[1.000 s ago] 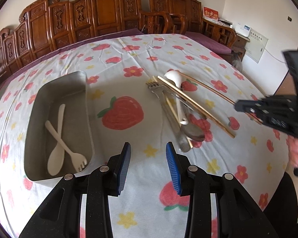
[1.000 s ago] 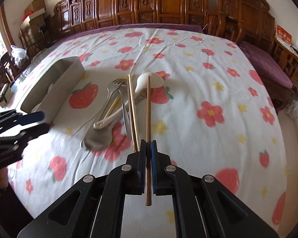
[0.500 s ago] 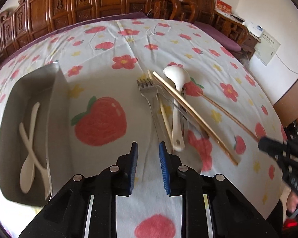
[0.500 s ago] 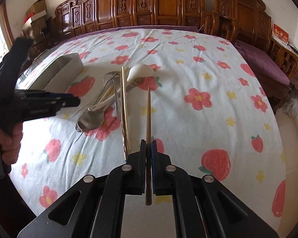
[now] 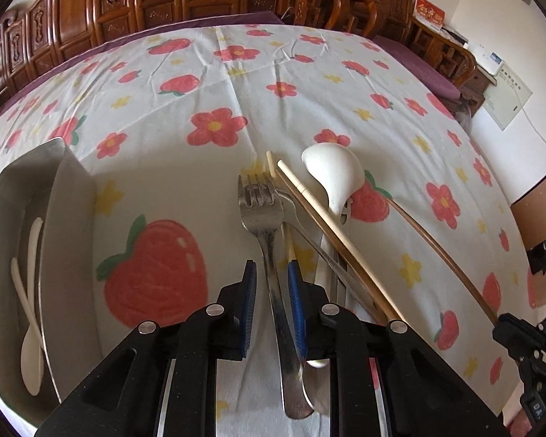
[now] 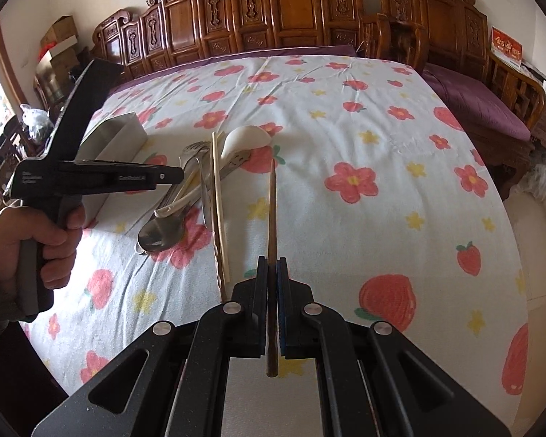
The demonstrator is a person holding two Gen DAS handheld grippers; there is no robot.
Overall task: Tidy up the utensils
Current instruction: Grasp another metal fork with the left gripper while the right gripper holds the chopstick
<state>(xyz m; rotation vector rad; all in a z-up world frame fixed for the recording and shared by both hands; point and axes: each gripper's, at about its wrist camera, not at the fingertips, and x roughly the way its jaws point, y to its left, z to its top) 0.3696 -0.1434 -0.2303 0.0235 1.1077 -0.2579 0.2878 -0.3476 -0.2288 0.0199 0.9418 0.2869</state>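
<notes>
Left claw (image 5: 271, 304): jaws closing around the metal fork (image 5: 264, 225) handle, best squared before lifting toward the tray (image 5: 67, 196); right claw (image 6: 272, 304): clamped on a dark chopstick (image 6: 272, 218).

steel fork (image 5: 262, 218), spoons, chopsticks piled on cloth

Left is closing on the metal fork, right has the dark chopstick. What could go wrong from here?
1. The left gripper is closing around the metal fork handle, and a pale chopstick lies beside its right pad; it may get pinched too.
2. The fork lies in a crossed pile with the white spoon and metal spoon; lifting may drag them.
3. The right gripper holds the dark chopstick near one end; it could pivot or slip.
</notes>
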